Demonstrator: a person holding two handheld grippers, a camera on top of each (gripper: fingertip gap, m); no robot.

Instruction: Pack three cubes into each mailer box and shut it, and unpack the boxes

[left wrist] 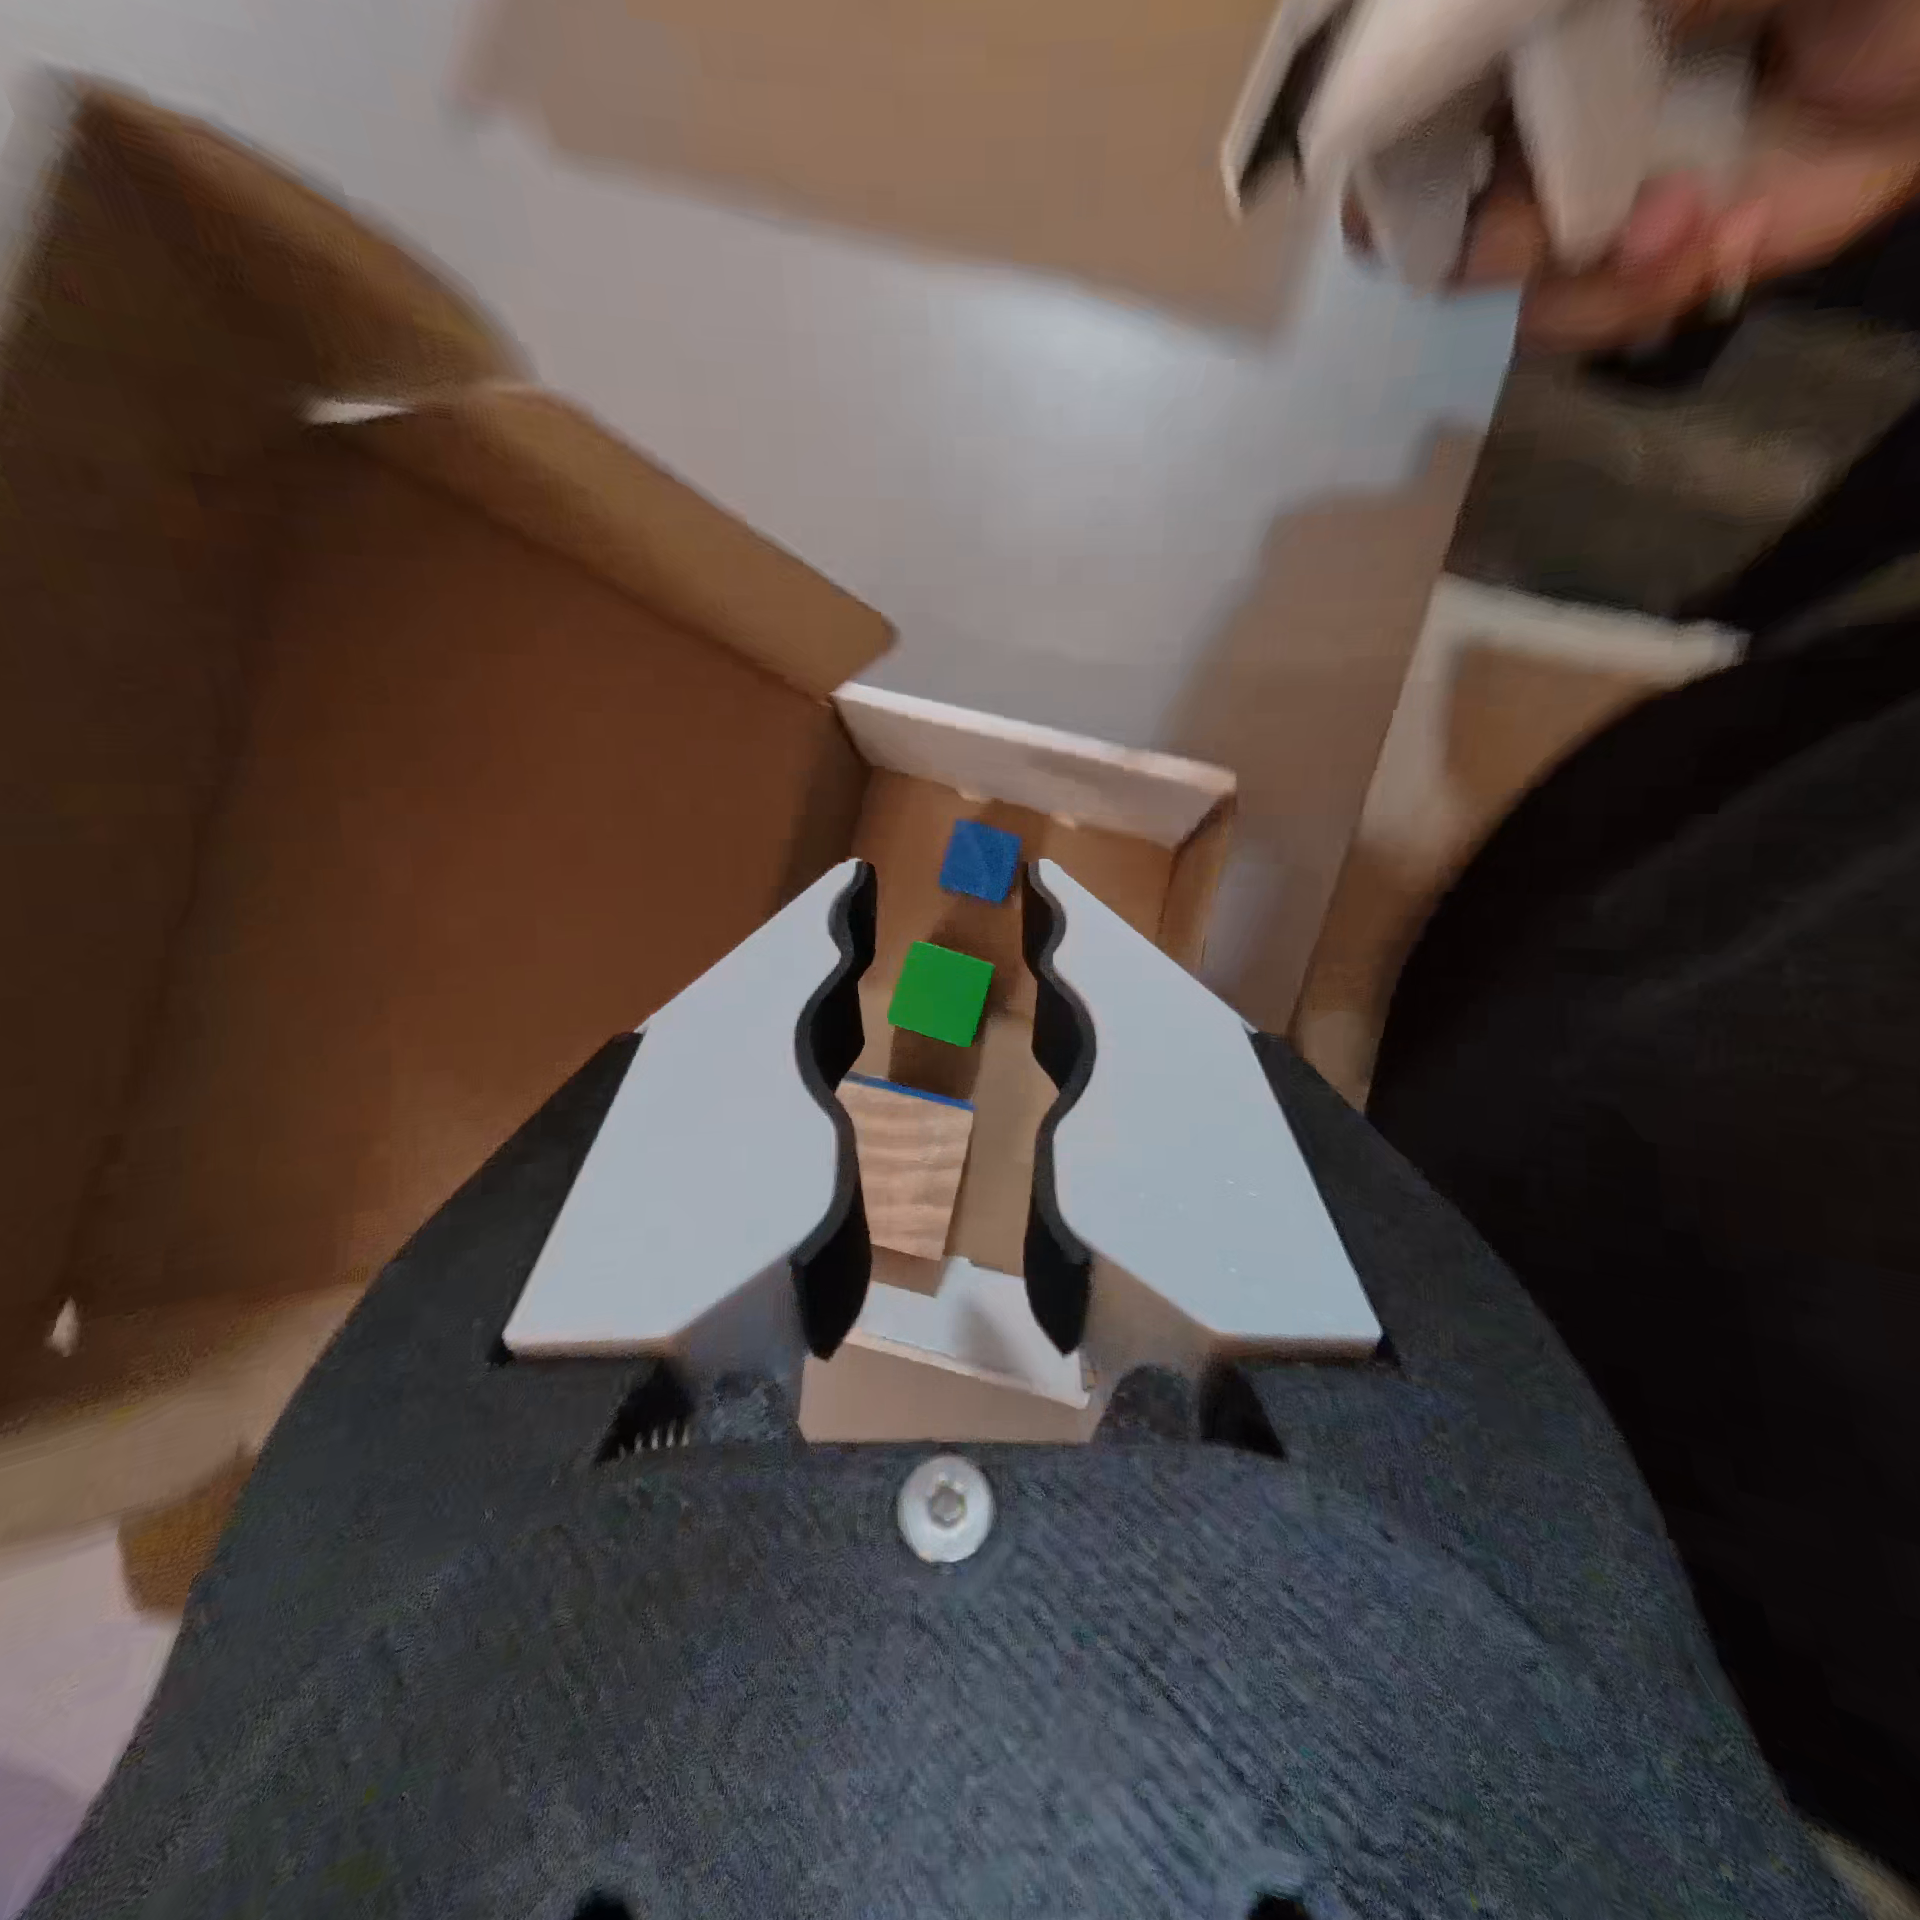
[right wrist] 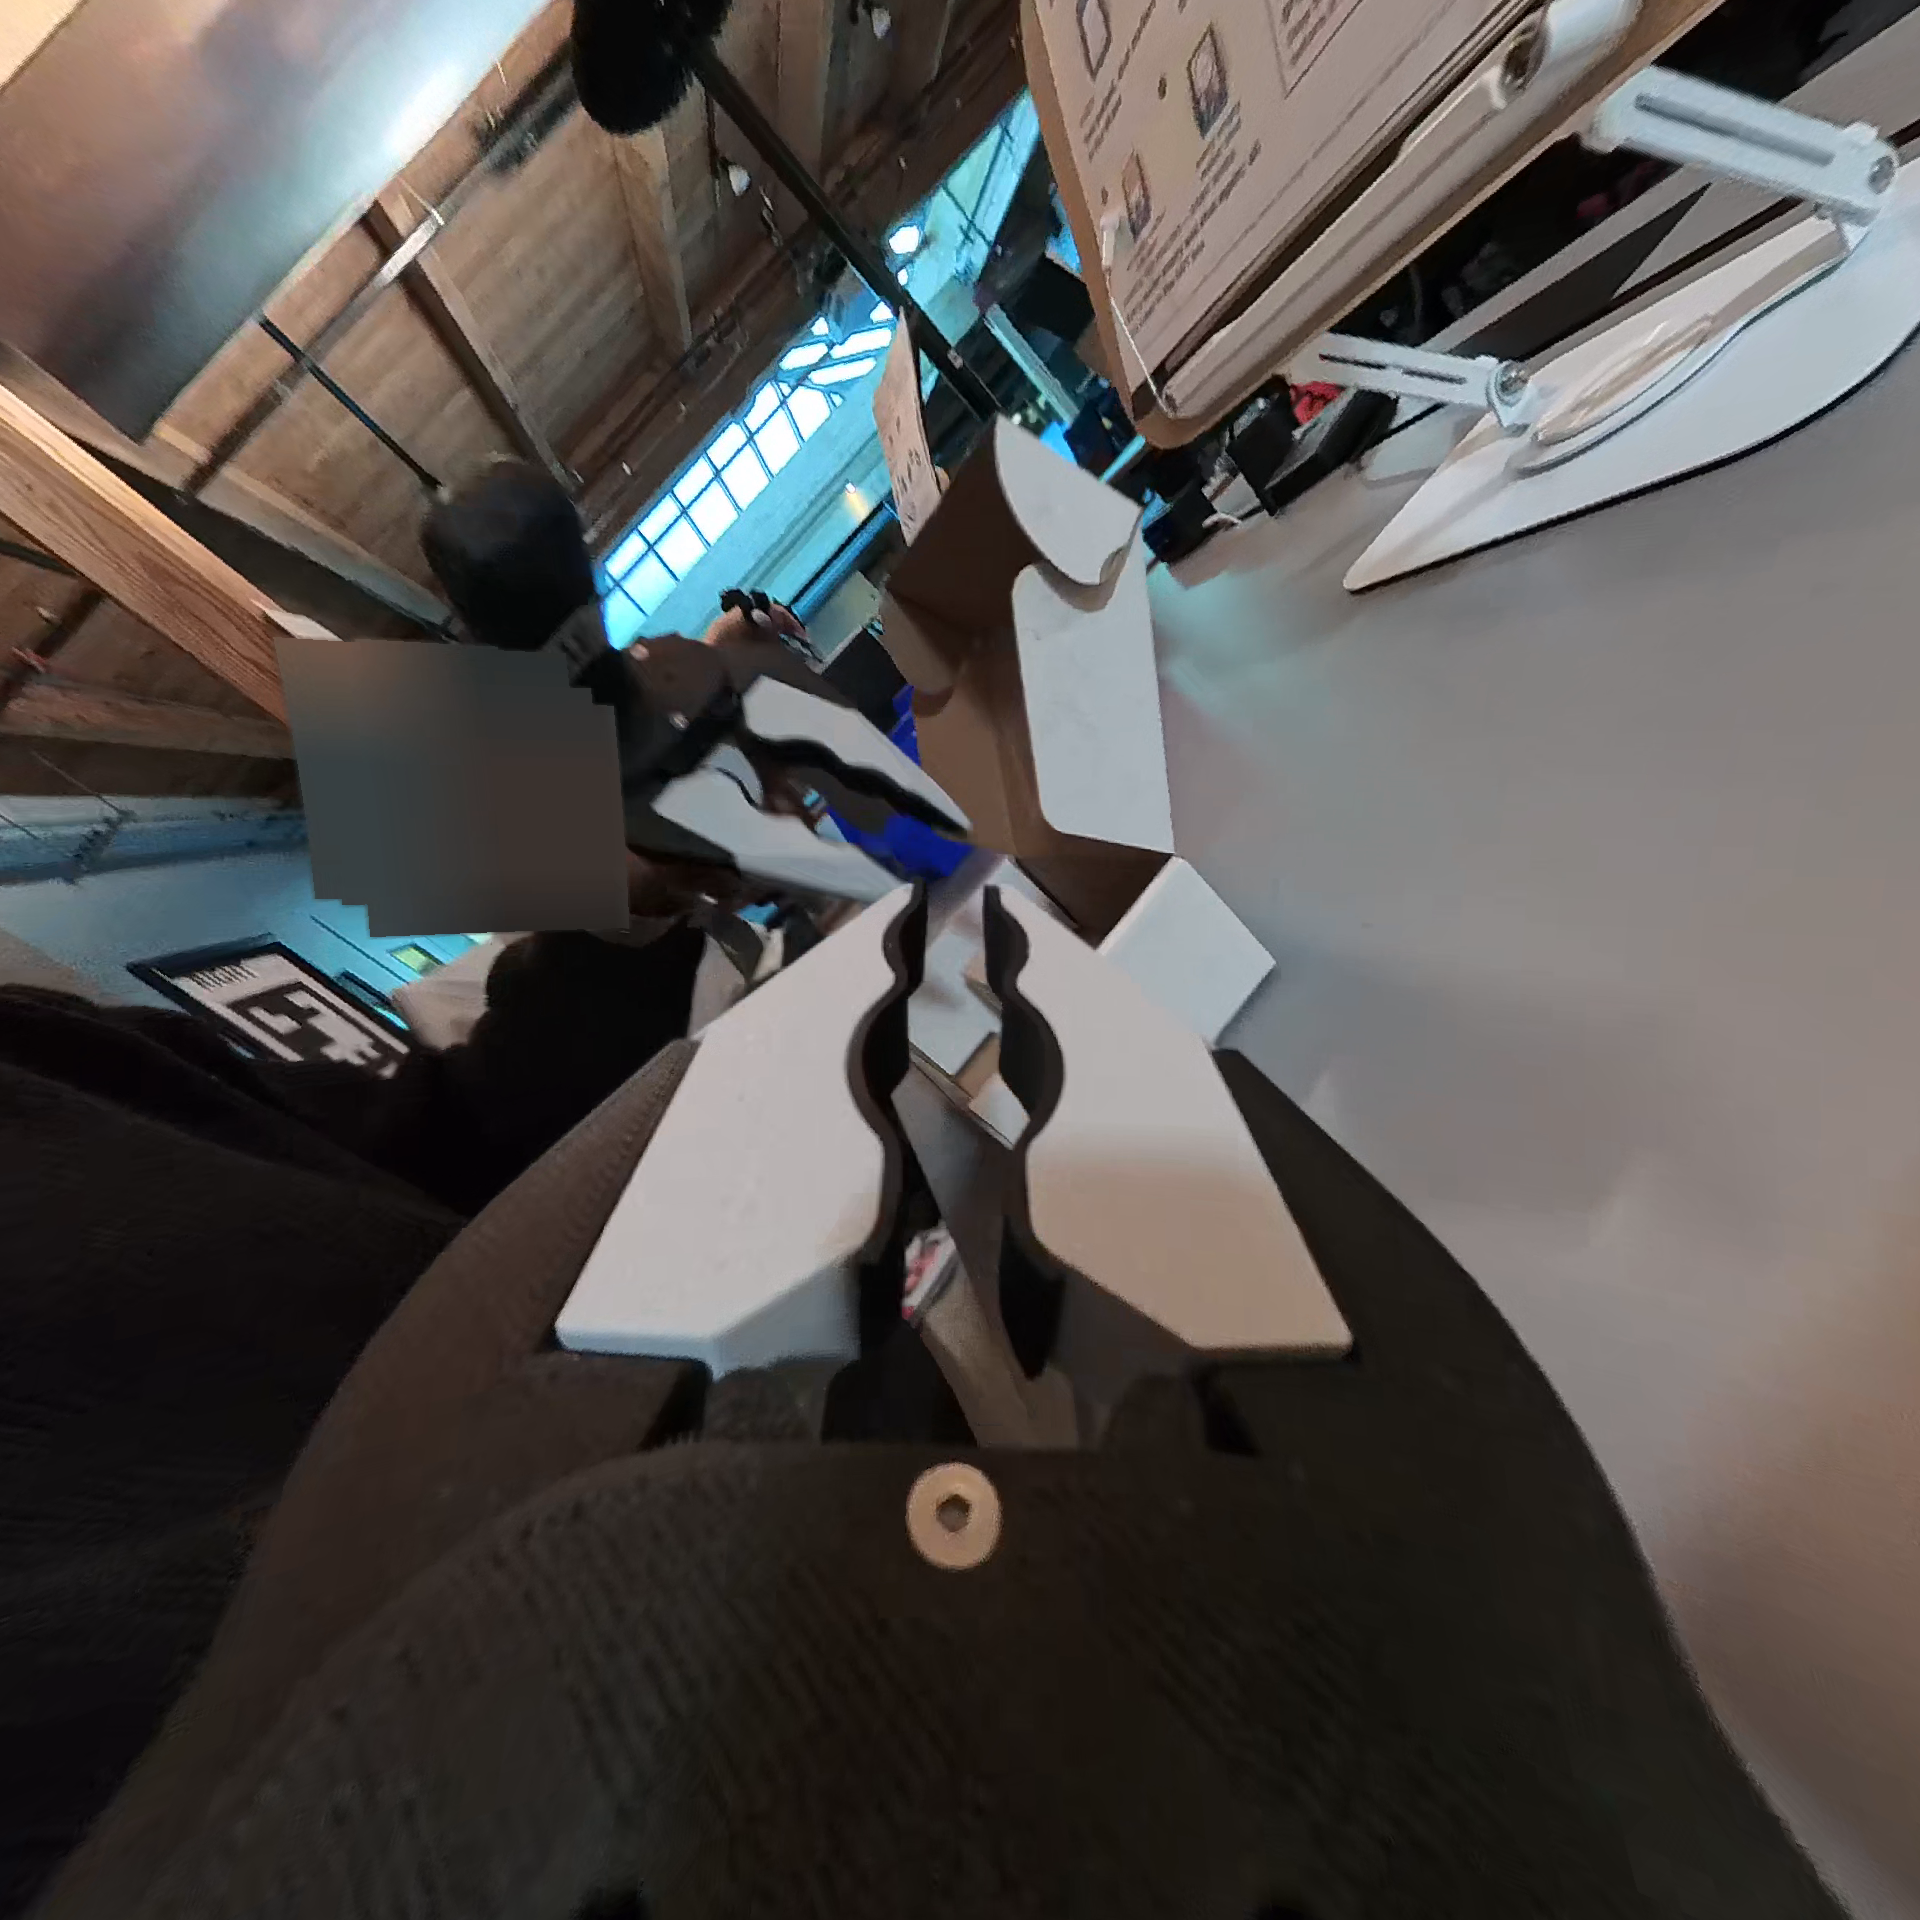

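In the left wrist view my left gripper [left wrist: 943,883] is open and points down into an open brown mailer box [left wrist: 1039,764]. A blue cube [left wrist: 980,860] and a green cube [left wrist: 940,992] lie on the box floor. A wooden cube with a blue edge [left wrist: 909,1174] sits between my fingers, against the left pad and clear of the right pad. The box lid [left wrist: 364,831] stands open on the left. My right gripper [right wrist: 953,914] is closed on a thin cardboard flap [right wrist: 951,1023] of the box. It shows blurred at the top right of the left wrist view [left wrist: 1507,135].
A tall cardboard panel [left wrist: 1392,748] rises to the right of the box. In the right wrist view the white-skinned box [right wrist: 1081,707] stands on a grey table [right wrist: 1558,935]. A monitor stand [right wrist: 1662,416], a printed carton [right wrist: 1247,156] and a person [right wrist: 499,551] are behind.
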